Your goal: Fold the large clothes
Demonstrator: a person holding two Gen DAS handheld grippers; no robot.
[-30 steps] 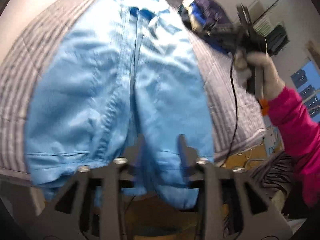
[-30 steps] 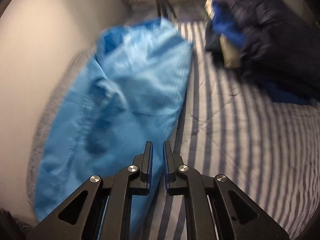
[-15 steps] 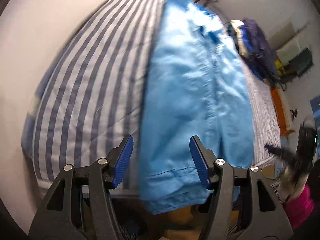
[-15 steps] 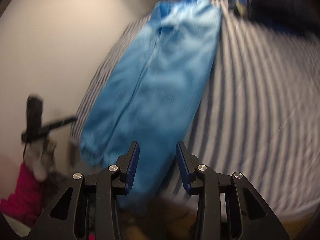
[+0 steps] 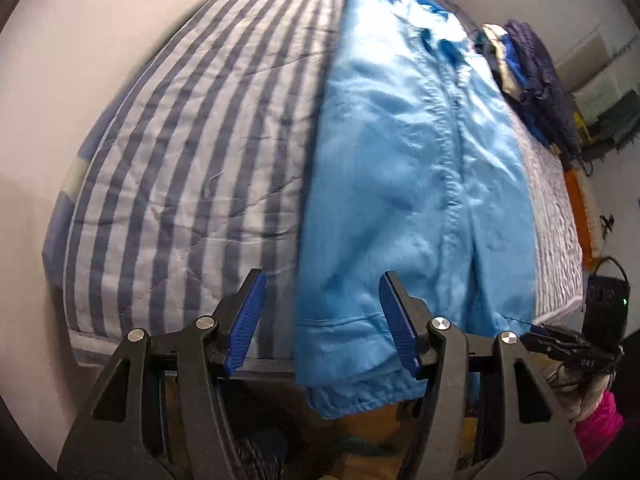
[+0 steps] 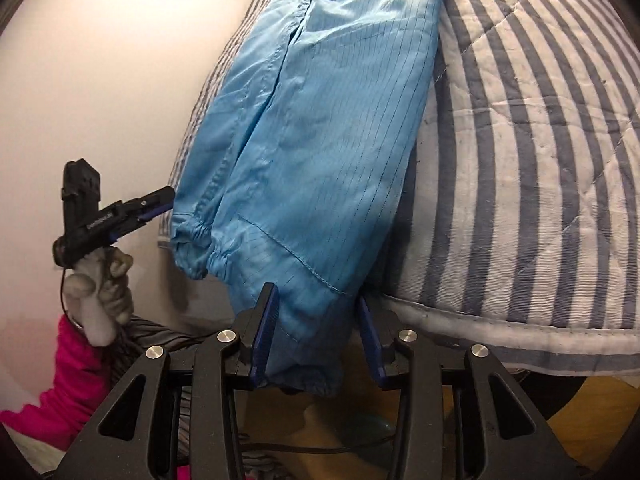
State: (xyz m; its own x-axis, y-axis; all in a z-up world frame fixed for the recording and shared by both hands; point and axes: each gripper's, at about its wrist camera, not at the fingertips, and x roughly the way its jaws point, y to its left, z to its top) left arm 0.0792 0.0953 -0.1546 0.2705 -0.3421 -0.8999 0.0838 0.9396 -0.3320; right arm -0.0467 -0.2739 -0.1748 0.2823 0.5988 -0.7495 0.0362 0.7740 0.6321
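Light blue trousers (image 5: 408, 168) lie lengthwise on a striped quilt (image 5: 192, 168), with the leg cuffs hanging over the bed's near edge. My left gripper (image 5: 322, 322) is open, its blue pads either side of the left leg's cuff. In the right wrist view the trousers (image 6: 316, 132) hang over the quilt (image 6: 532, 184) edge. My right gripper (image 6: 318, 330) is open, its pads straddling the right leg's cuff. The left gripper (image 6: 154, 206) also shows there, at the other cuff's side.
A pile of dark blue and purple clothes (image 5: 532, 76) lies at the bed's far right. A white wall (image 5: 60, 80) borders the bed's left side. Wooden floor (image 6: 360, 412) and cables lie below the bed edge. A black device (image 5: 606, 294) stands at right.
Both grippers came down to the bed's near edge and opened wider. Each now sits at a trouser leg cuff; the right one was shut a second ago.
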